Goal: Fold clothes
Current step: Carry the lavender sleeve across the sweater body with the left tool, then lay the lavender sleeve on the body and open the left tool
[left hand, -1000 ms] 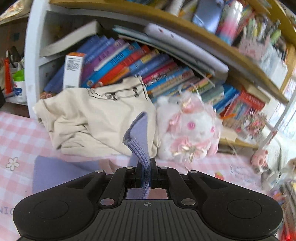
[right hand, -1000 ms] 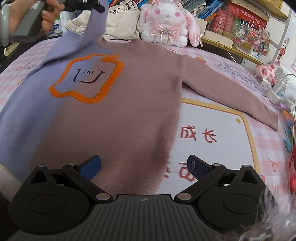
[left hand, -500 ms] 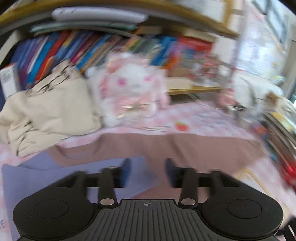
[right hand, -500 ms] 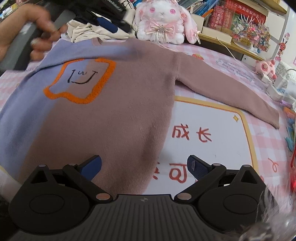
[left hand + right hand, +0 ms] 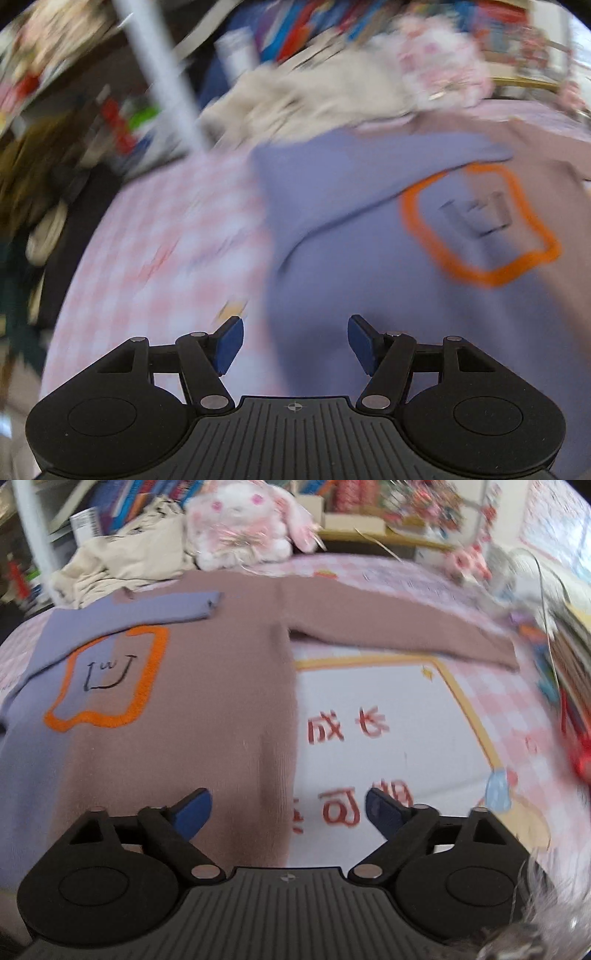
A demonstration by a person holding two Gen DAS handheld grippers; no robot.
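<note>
sweater point(image 5: 207, 709) lies flat, front up, on the pink checked surface point(image 5: 155, 258); purple sleeve point(image 5: 147, 611) is folded across the chest, brown sleeve point(image 5: 406, 638) is stretched out to the side. left gripper point(image 5: 293, 345) jaws opening, empty, over the purple edge; right gripper point(image 5: 288, 812) jaws closing, nothing pinched, above the brown side seam. sleeve-folding step half done by my read; next calls for picking up the brown sleeve and laying it over the chest.

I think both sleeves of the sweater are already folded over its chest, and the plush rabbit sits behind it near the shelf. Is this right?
Not quite. Only the purple sleeve is folded over the chest of the sweater. The brown sleeve lies stretched out to the side on the checked cloth, as the right wrist view shows. The plush rabbit does sit behind the sweater near the shelf.
</note>
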